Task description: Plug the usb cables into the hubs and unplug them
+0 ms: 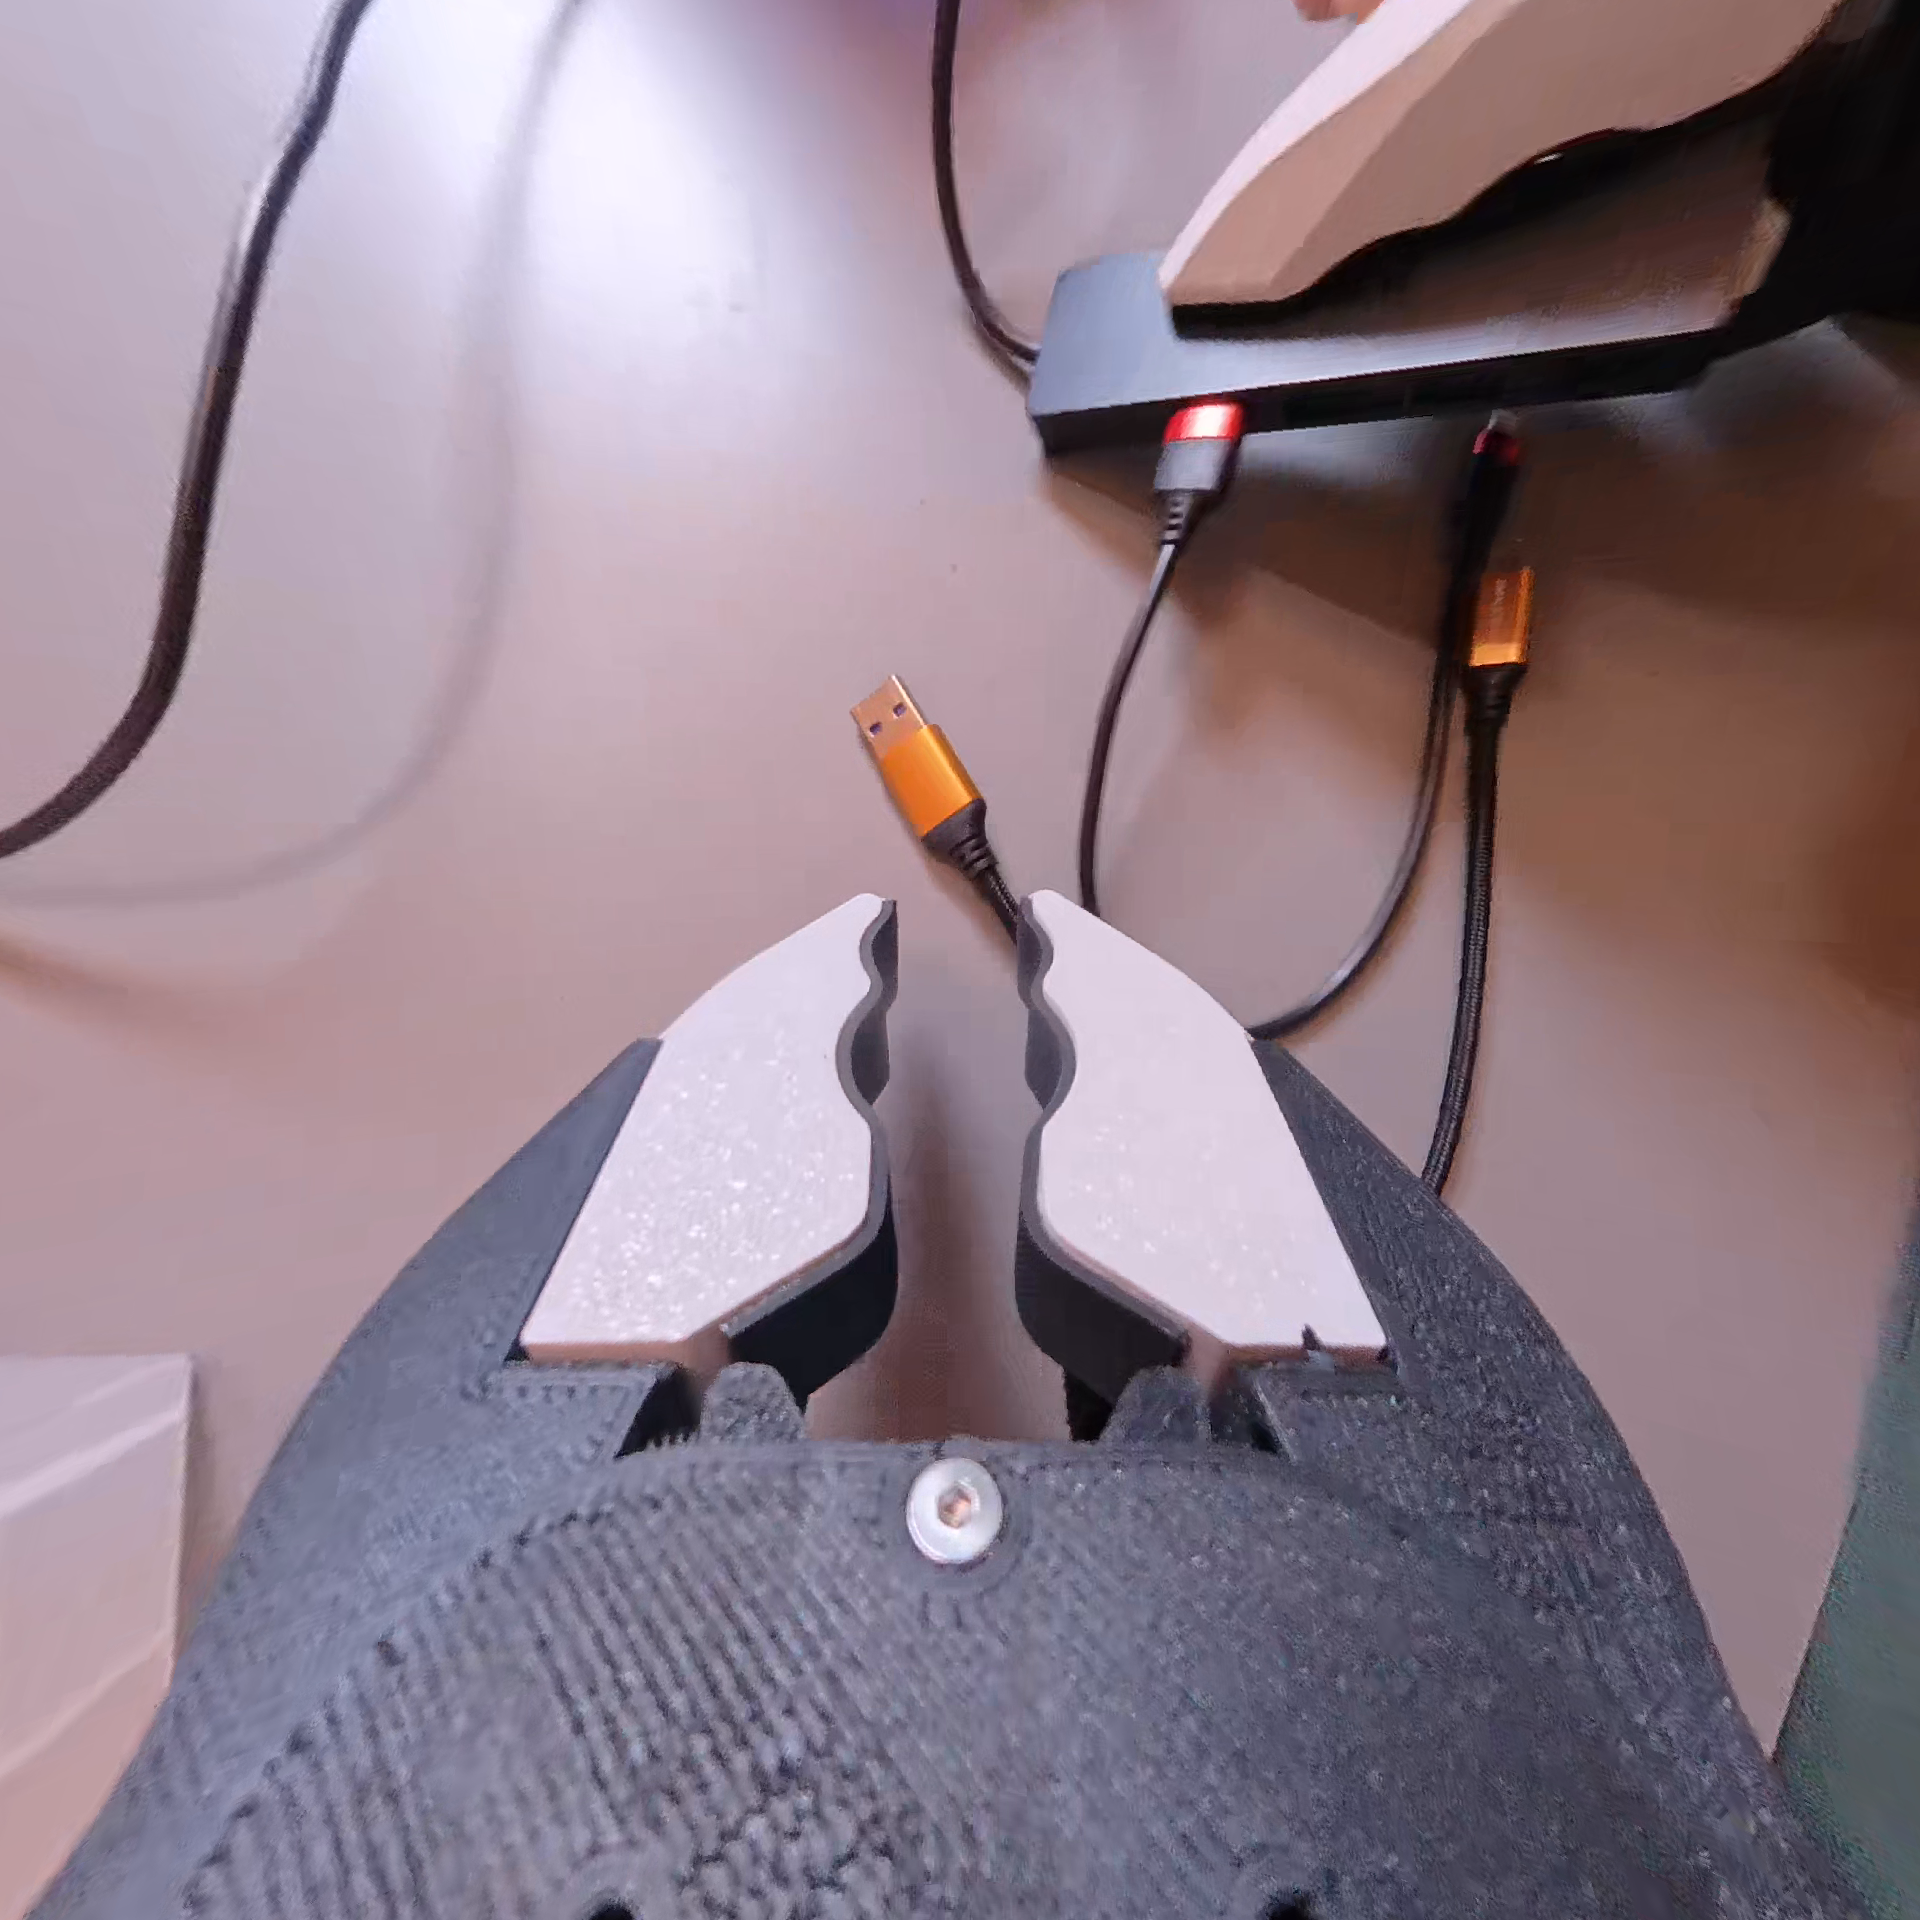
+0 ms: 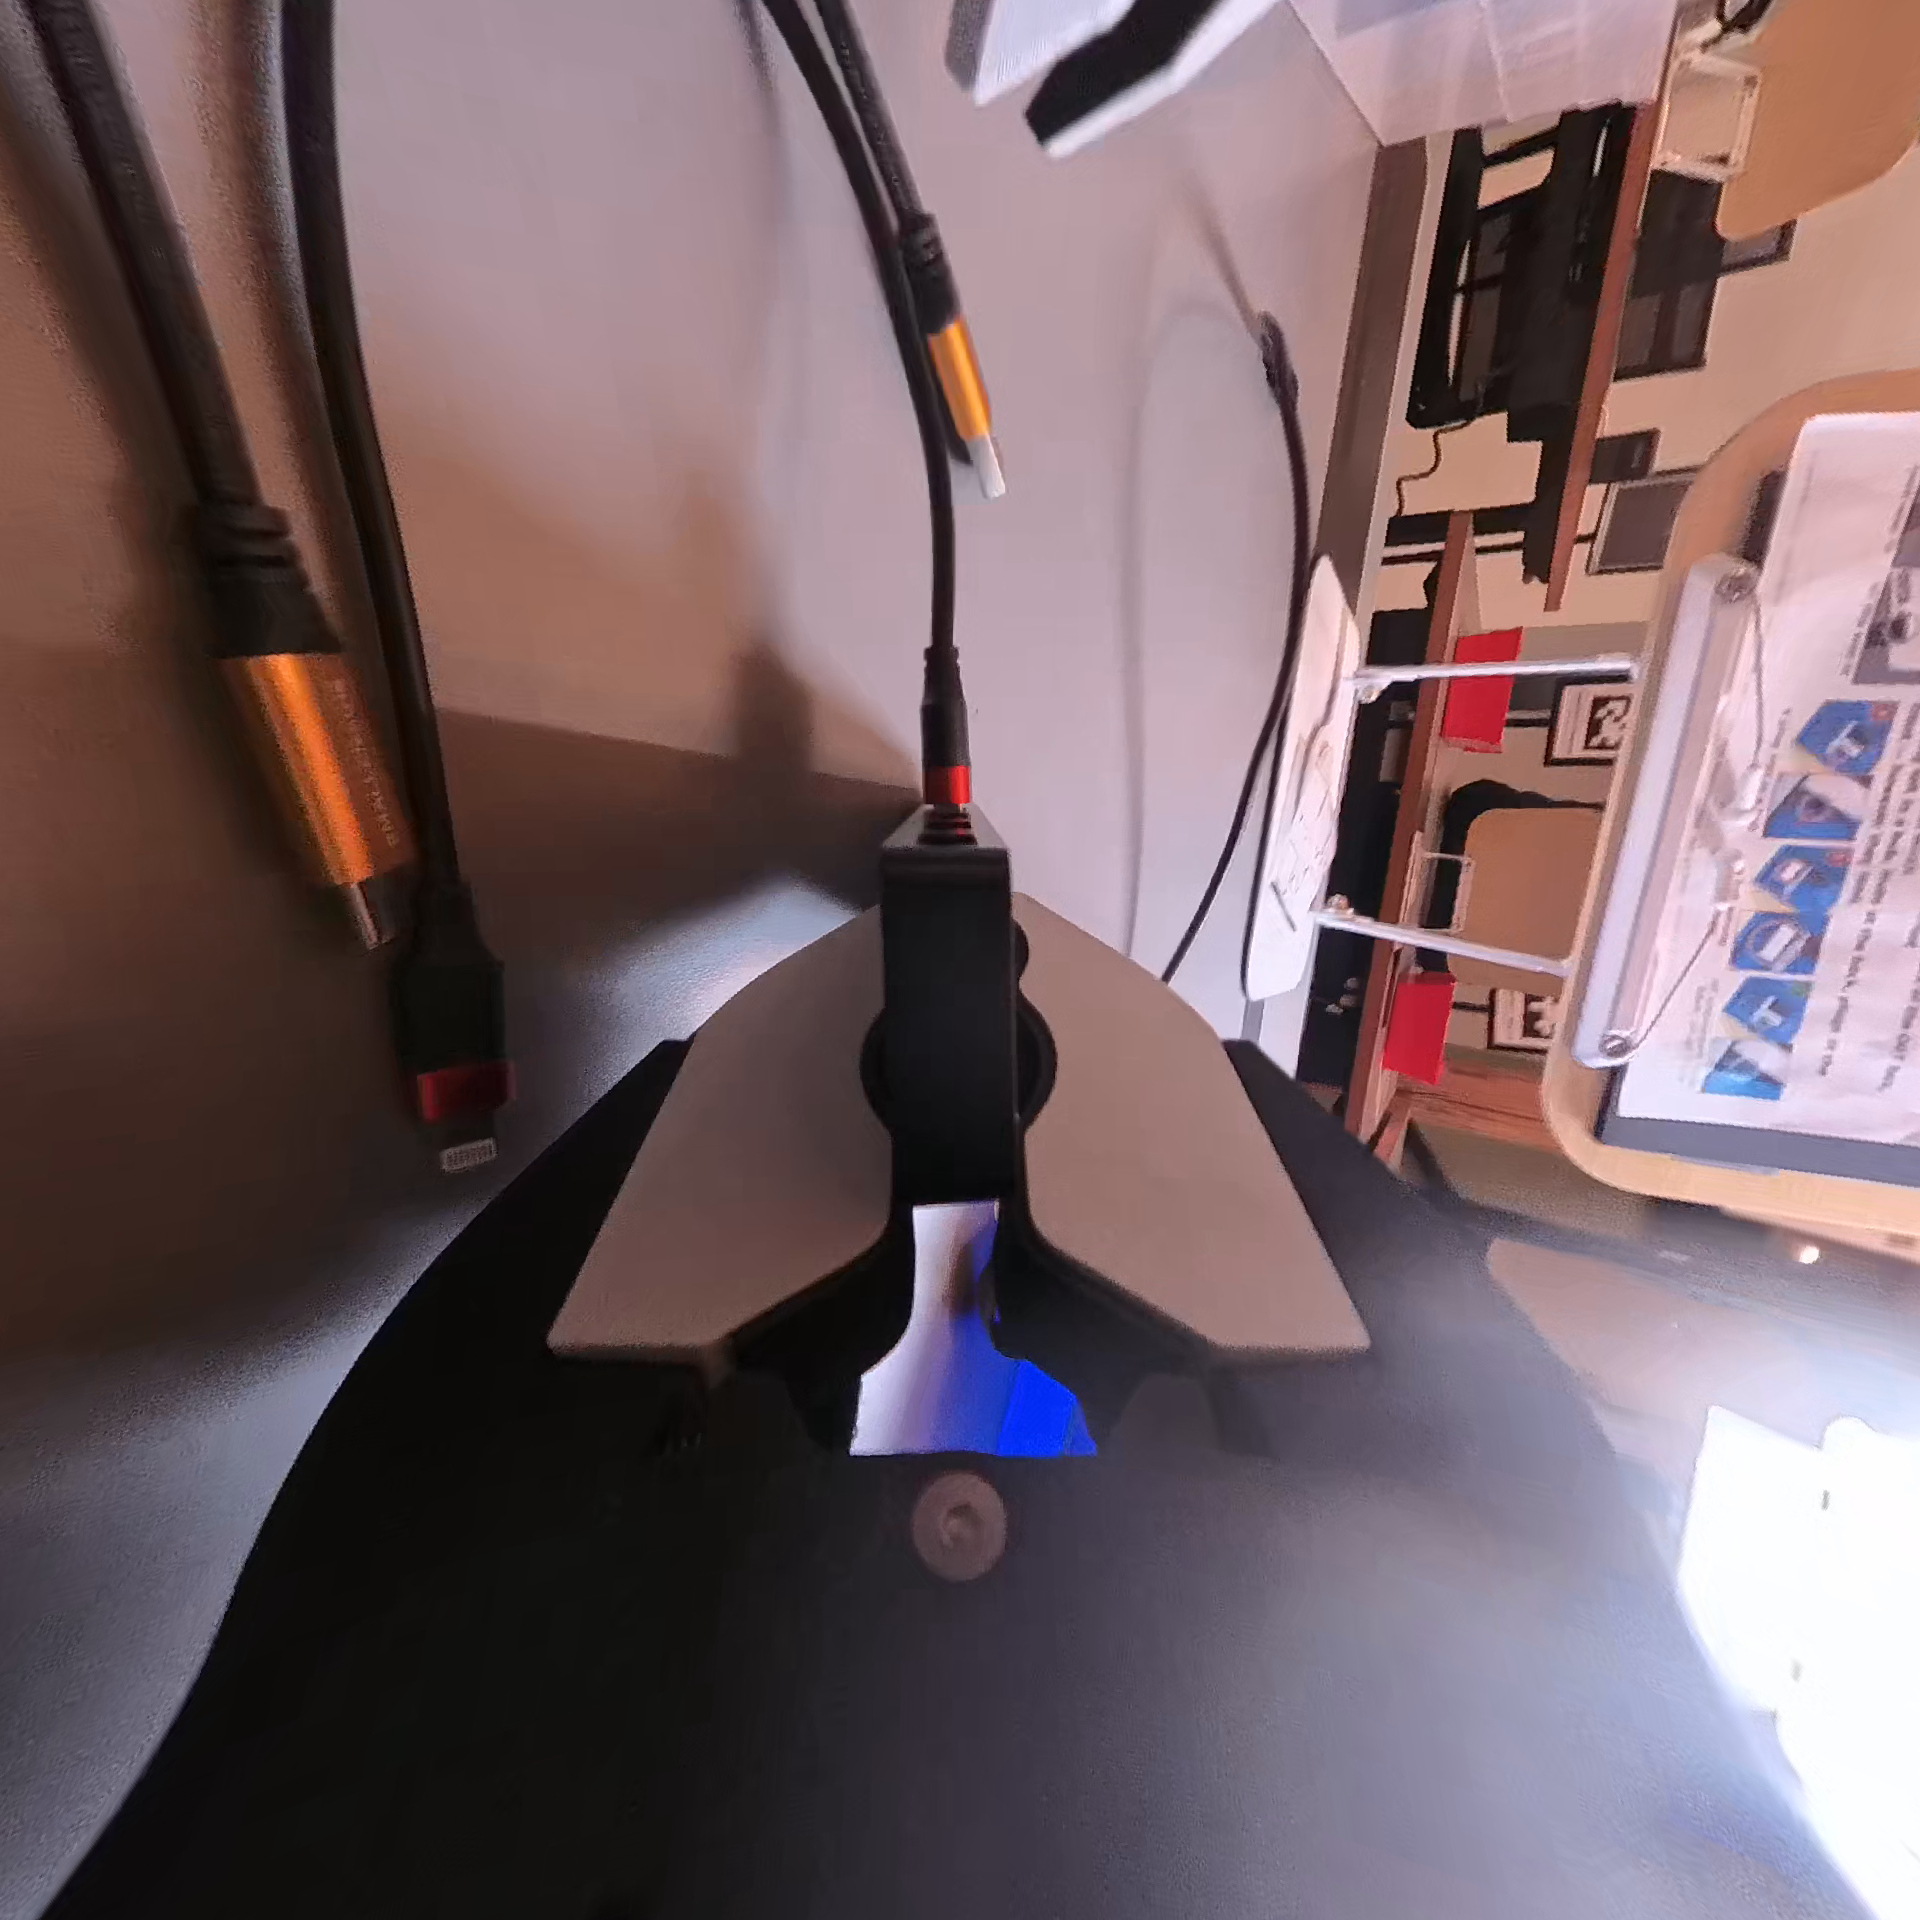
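While a black braided cable (image 1: 187, 499) trails down the far left of the tabletop (image 1: 582, 540), the left gripper (image 1: 956, 914) hovers with its jaws parted and nothing between them. Just beyond its tips lies an orange USB plug (image 1: 914, 758), loose on the tabletop, its cord passing by the right fingertip. Further right, the black hub (image 1: 1132, 343) is clamped in the right gripper (image 2: 945, 935), whose jaws are closed on its body. A red-collared plug (image 1: 1200, 442) sits in the hub's near edge; a second red-collared plug (image 1: 1494, 449) and another orange plug (image 1: 1496, 618) lie just short of it, unplugged.
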`<state>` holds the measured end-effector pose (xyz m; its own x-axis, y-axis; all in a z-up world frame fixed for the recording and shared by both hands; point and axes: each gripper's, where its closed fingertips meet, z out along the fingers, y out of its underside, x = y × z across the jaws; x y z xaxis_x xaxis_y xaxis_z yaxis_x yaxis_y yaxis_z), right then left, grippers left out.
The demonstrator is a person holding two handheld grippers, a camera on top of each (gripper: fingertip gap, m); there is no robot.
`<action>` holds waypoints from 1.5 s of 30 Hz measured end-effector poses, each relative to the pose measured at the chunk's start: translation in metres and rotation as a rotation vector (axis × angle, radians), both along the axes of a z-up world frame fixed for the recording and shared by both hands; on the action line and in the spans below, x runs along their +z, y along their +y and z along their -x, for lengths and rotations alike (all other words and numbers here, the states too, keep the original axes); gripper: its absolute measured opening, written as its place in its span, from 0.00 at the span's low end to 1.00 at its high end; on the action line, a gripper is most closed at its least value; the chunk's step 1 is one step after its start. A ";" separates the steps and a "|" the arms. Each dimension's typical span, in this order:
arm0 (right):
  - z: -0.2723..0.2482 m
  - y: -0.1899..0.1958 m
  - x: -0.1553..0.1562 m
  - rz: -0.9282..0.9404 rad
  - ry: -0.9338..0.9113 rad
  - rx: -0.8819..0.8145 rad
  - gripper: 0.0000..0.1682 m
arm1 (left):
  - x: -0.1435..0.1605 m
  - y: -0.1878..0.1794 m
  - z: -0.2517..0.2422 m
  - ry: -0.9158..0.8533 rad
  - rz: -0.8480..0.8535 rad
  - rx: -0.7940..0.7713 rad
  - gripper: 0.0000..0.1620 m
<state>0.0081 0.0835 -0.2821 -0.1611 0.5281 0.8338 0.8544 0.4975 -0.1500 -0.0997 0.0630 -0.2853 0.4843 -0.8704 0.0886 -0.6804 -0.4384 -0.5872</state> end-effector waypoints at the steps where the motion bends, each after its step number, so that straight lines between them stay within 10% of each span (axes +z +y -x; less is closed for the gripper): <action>1: -0.001 -0.002 0.000 -0.005 -0.009 0.016 0.08 | -0.004 0.000 -0.001 0.008 0.017 0.009 0.15; 13: -0.006 -0.005 0.002 -0.011 -0.016 0.053 0.07 | -0.016 0.004 -0.015 0.162 -0.175 -0.089 0.02; 21: -0.004 -0.004 0.033 -0.104 0.109 0.087 0.07 | 0.079 -0.027 -0.028 -0.462 -0.343 -0.383 0.03; 45: 0.003 -0.008 0.024 0.043 0.195 0.108 0.07 | 0.039 -0.042 -0.064 -0.201 0.119 -0.213 0.02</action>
<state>0.0053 0.0754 -0.2586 -0.0565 0.5519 0.8320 0.7495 0.5740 -0.3299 -0.0354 0.0208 -0.2458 0.2545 -0.9283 0.2711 -0.6397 -0.3718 -0.6727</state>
